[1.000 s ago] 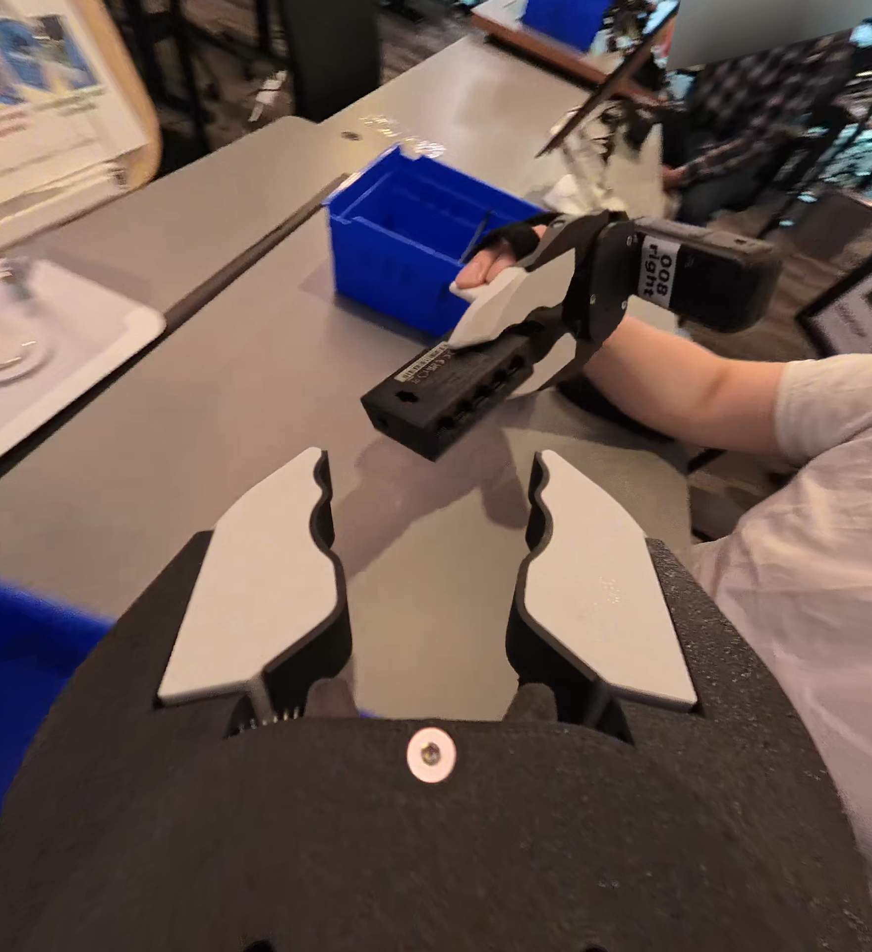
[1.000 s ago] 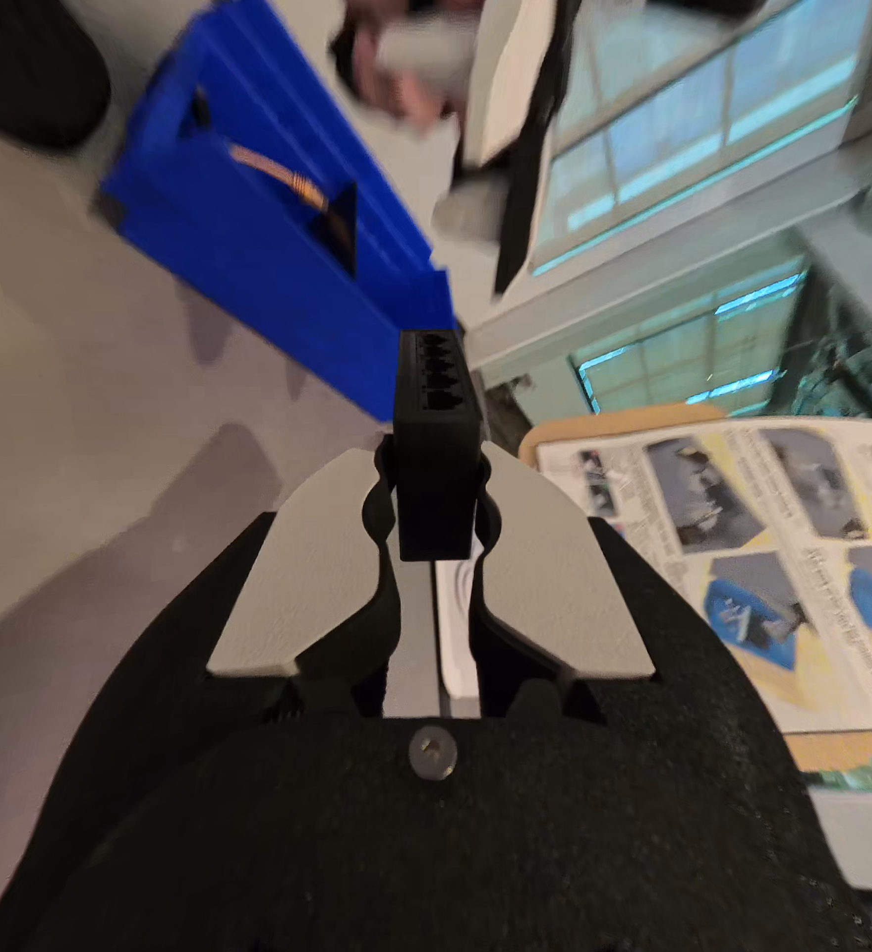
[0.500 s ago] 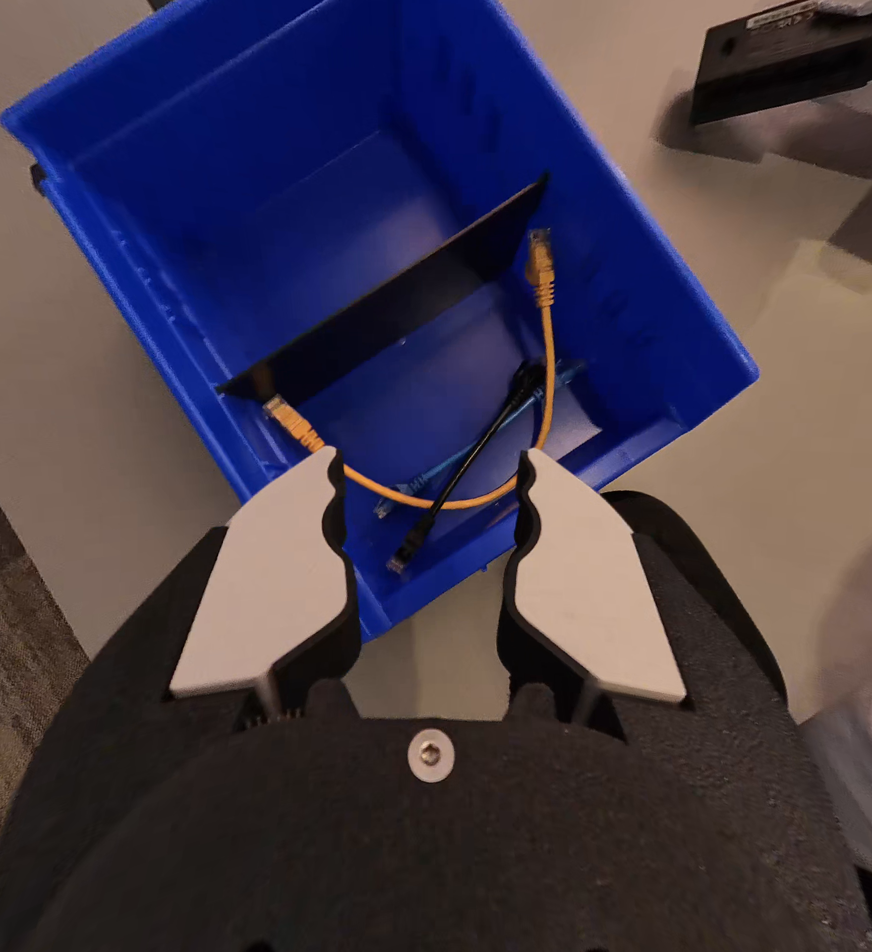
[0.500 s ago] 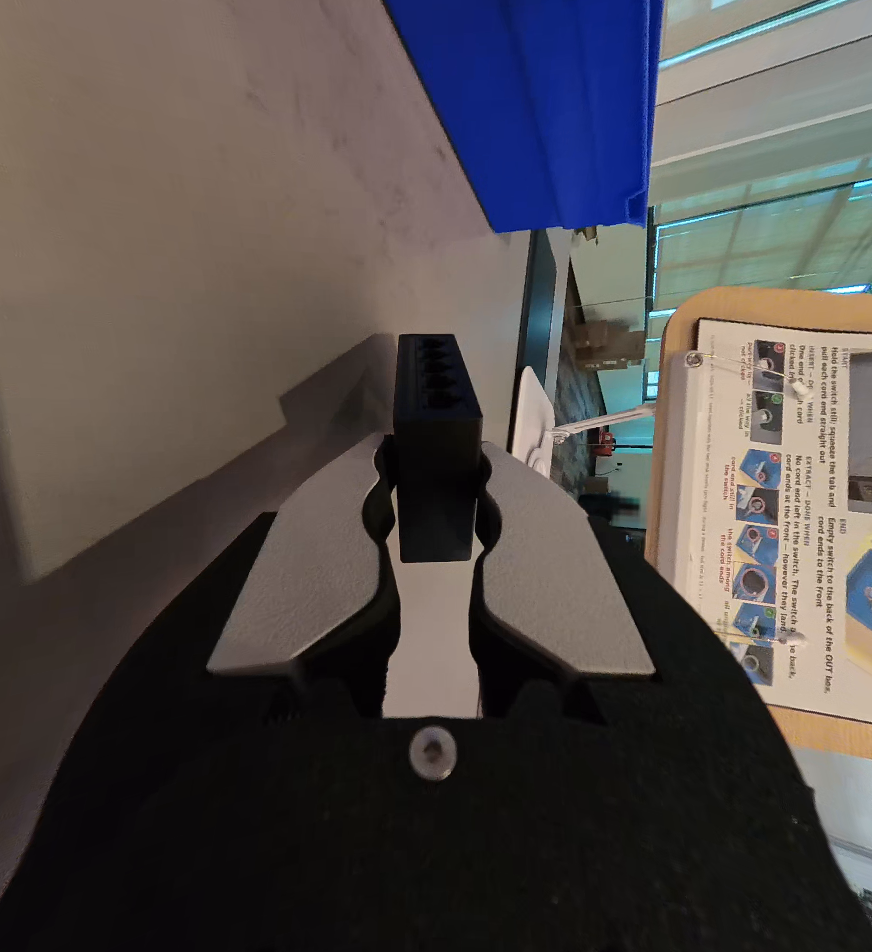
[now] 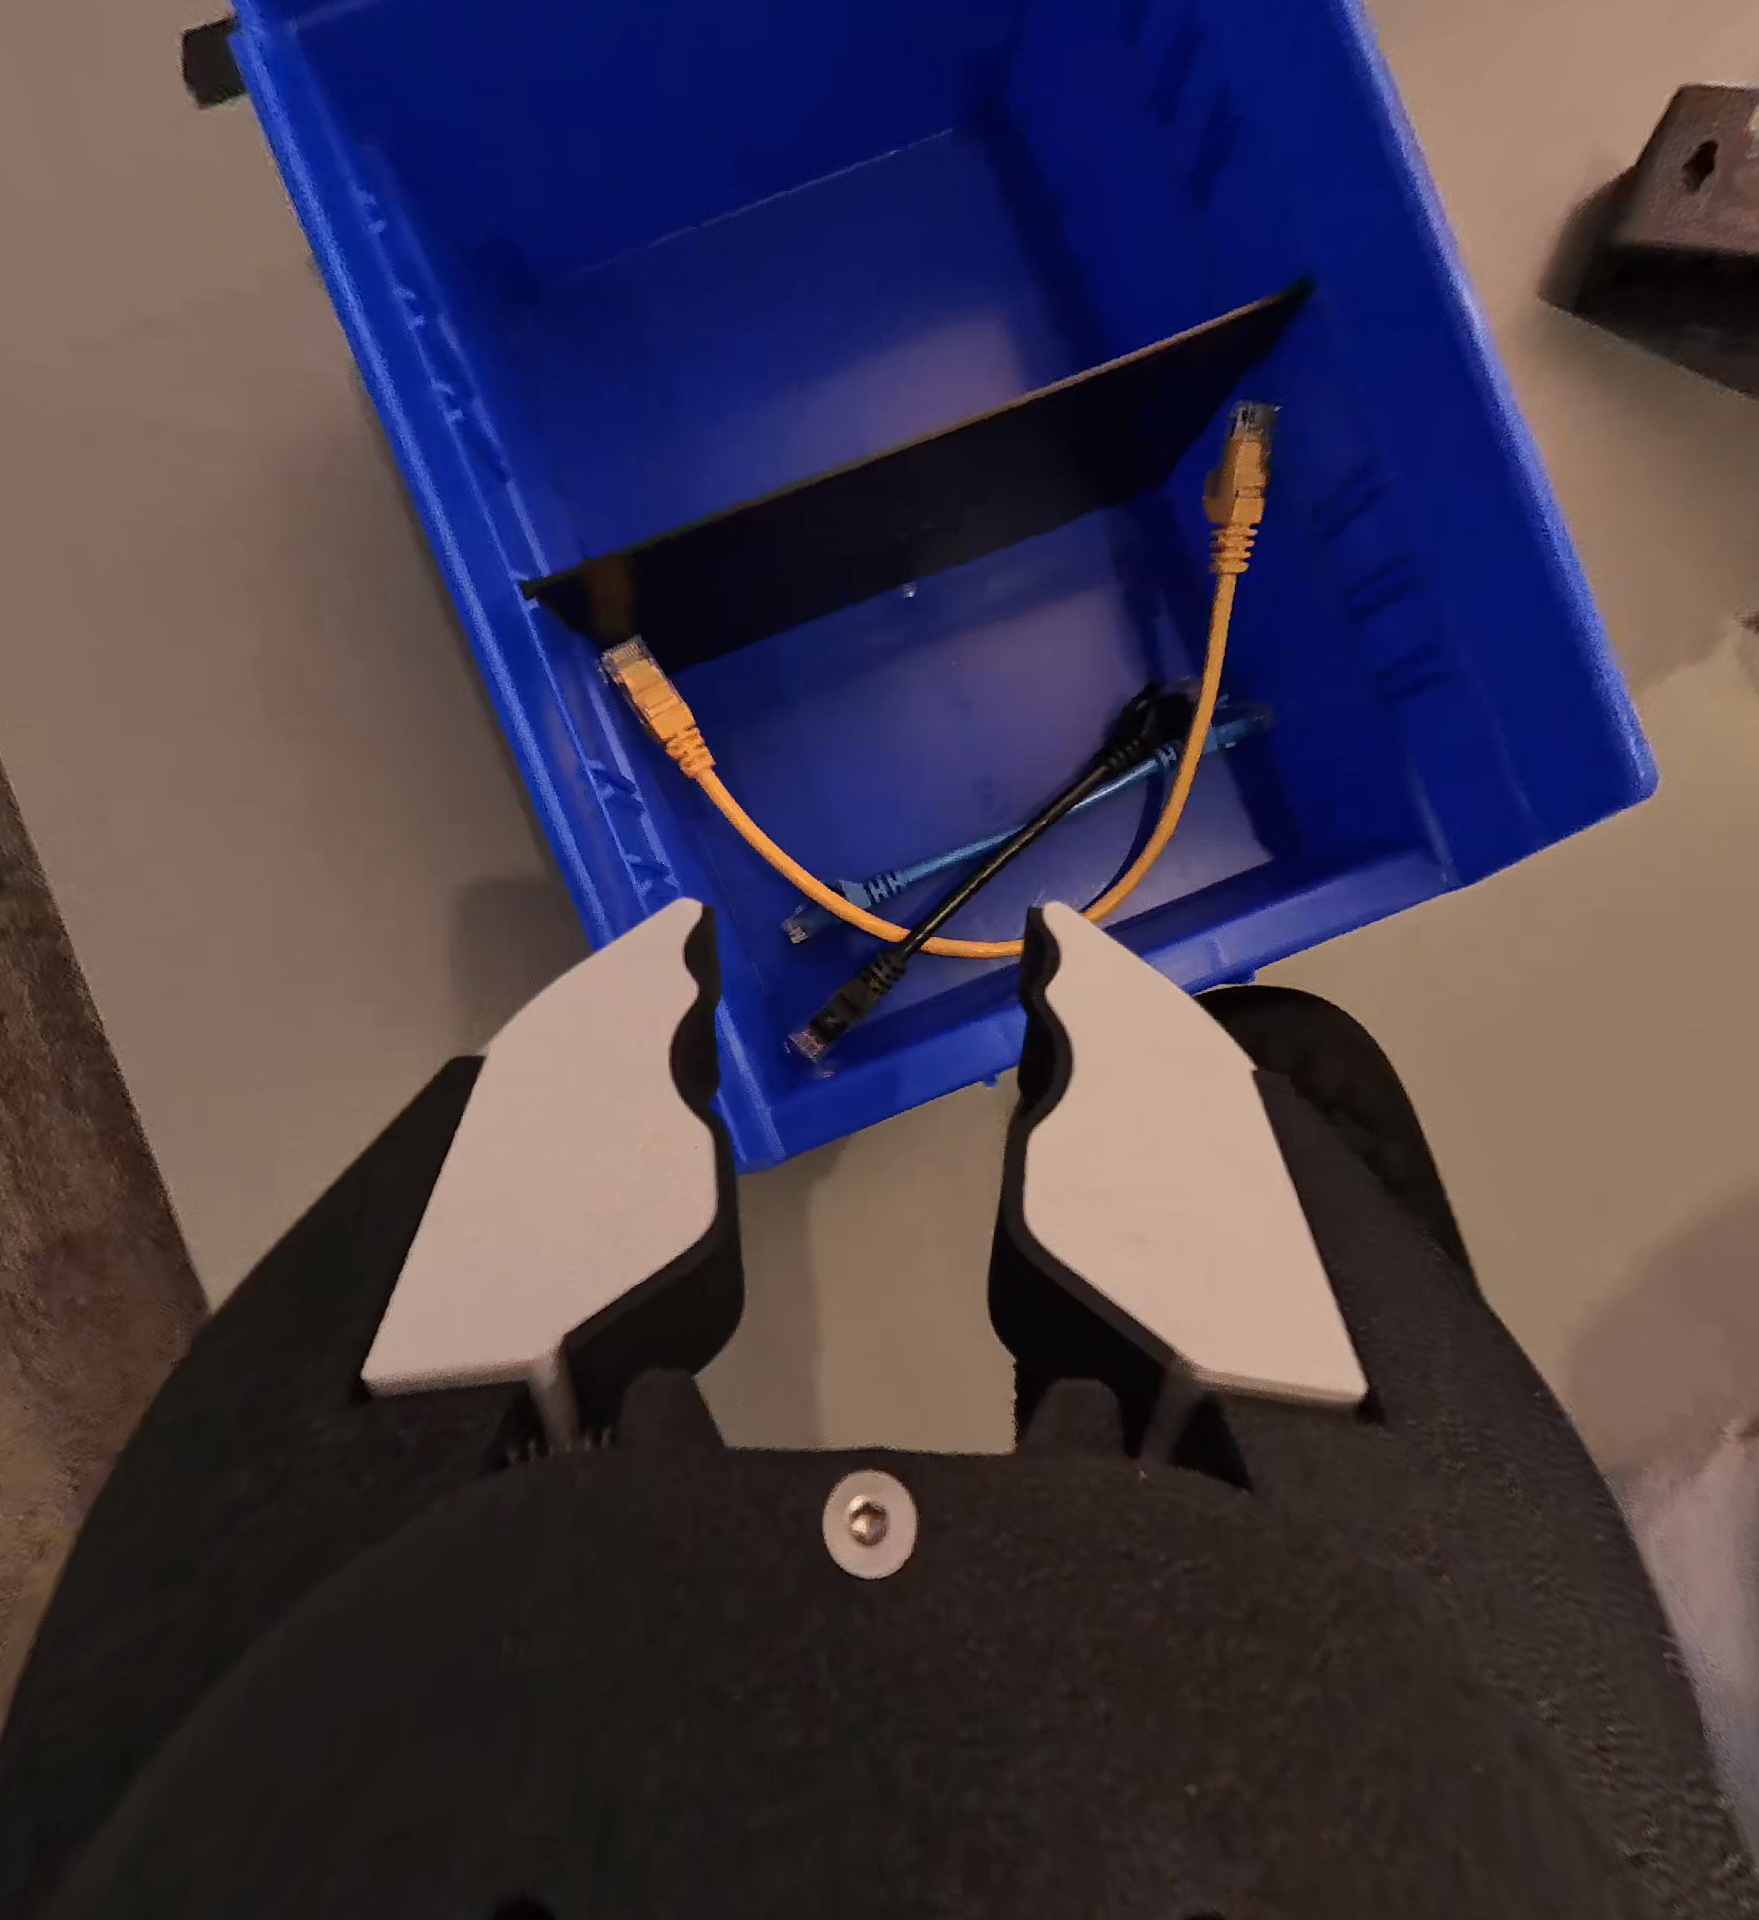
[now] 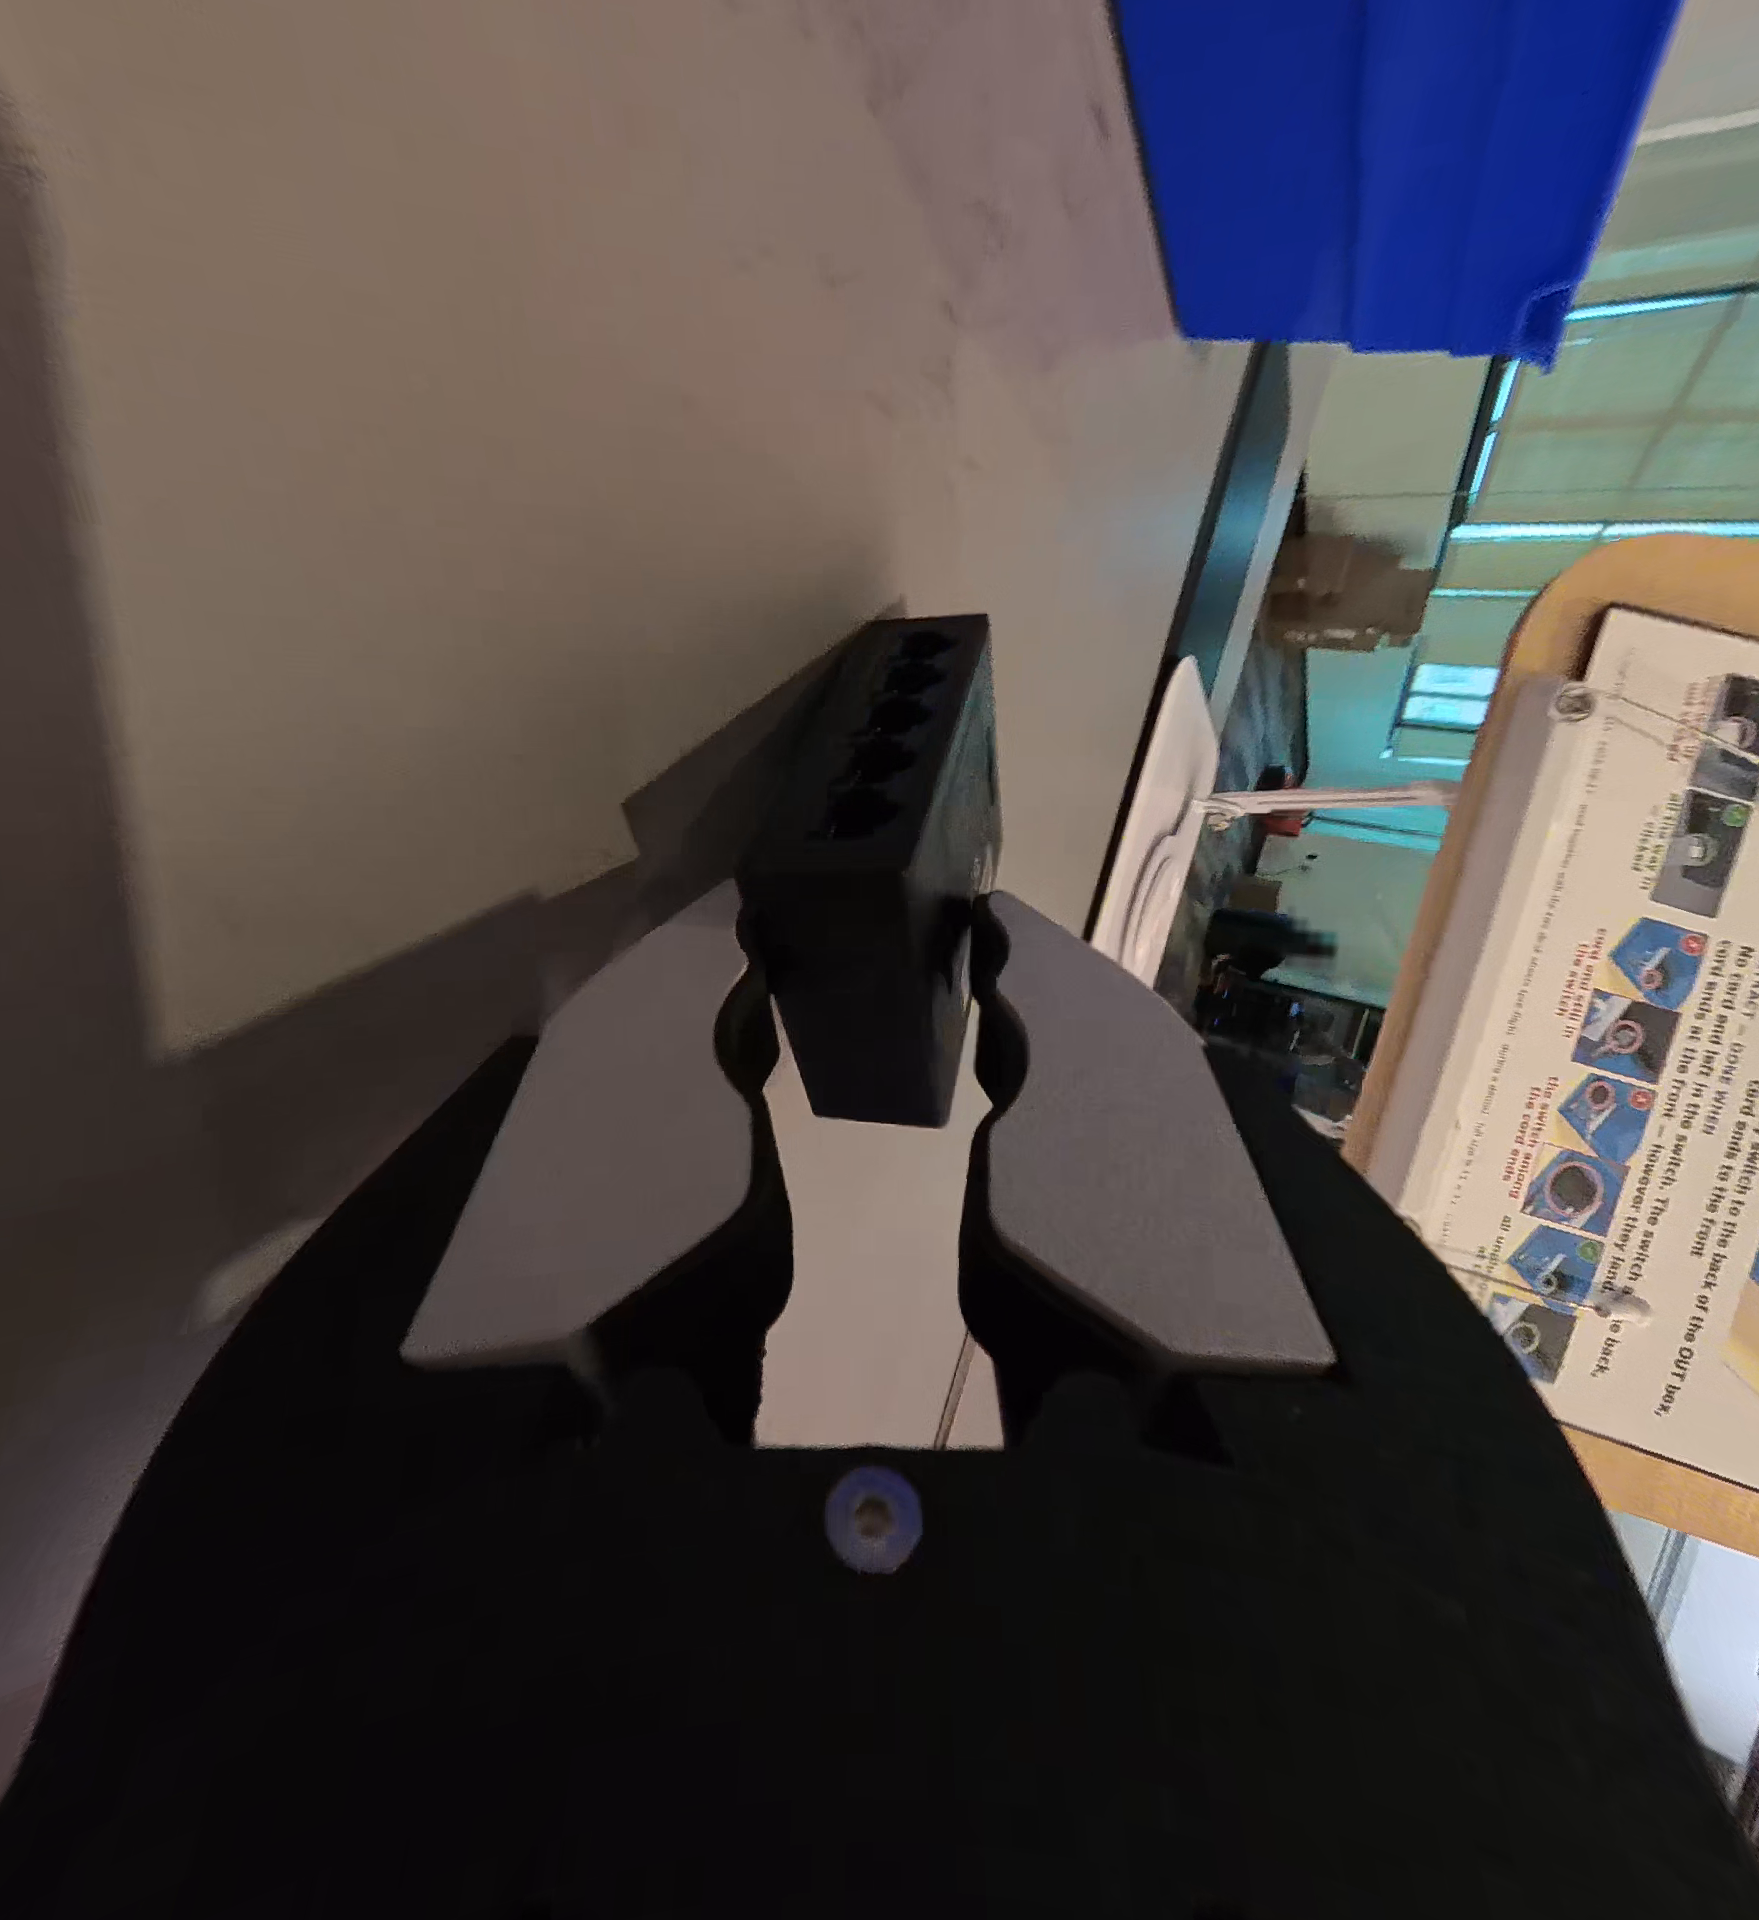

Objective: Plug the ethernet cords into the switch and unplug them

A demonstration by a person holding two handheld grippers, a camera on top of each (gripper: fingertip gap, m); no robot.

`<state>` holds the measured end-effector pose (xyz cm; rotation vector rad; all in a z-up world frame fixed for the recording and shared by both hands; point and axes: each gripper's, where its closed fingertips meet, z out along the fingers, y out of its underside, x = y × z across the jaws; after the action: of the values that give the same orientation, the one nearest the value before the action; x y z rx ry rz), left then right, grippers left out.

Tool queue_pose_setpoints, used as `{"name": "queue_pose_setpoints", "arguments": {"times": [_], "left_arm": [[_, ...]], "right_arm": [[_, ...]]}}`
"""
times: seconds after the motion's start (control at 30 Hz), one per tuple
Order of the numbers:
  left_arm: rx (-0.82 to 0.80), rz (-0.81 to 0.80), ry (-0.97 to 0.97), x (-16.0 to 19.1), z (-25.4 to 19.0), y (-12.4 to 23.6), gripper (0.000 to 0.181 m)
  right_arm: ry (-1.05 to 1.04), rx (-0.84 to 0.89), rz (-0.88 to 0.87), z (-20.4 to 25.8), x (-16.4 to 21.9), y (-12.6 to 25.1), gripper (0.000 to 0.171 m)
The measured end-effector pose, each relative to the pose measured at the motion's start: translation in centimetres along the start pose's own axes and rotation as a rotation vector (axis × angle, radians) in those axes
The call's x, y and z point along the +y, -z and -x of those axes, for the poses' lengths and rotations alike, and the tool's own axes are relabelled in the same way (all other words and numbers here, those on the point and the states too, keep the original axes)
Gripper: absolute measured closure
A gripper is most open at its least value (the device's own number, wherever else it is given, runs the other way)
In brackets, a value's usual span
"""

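Three cords (image 5: pixel 968 883) in blue bin (image 5: pixel 1540 582), ends overlapping; left jaws apart; right jaws clamp switch (image 6: pixel 880 914), ports dim.

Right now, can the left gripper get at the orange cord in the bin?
Probably yes. The left gripper is open just above the bin's near compartment, and the orange cord lies on top of the black cord and blue cord, uncovered.

Blue bin (image 5: pixel 1477 582) — orange cord (image 5: pixel 1181 790), black cord (image 5: pixel 1000 878), seemingly blue cord (image 5: pixel 958 862); black switch (image 6: pixel 880 862).
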<state>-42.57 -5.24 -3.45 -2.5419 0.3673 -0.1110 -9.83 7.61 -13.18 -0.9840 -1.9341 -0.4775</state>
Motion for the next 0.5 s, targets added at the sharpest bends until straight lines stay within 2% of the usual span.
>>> {"name": "queue_pose_setpoints", "arguments": {"times": [0.17,0.3,0.37,0.5], "left_arm": [[-0.034,0.099,0.091,1.3,-0.8,-2.2,0.126],[-0.129,0.143,0.119,1.2,-0.5,-4.6,0.126],[-0.211,0.184,0.140,1.5,0.7,-5.5,0.126],[-0.285,0.237,0.229,2.1,1.9,-7.5,0.139]], "right_arm": [[-0.063,-0.066,0.062,0.7,0.3,0.4,0.130],[-0.185,-0.154,0.068,0.9,0.0,1.7,0.109],[-0.238,-0.231,0.069,1.5,-0.2,2.8,0.105],[-0.309,-0.223,-0.014,0.1,-1.9,5.0,0.109]]}}
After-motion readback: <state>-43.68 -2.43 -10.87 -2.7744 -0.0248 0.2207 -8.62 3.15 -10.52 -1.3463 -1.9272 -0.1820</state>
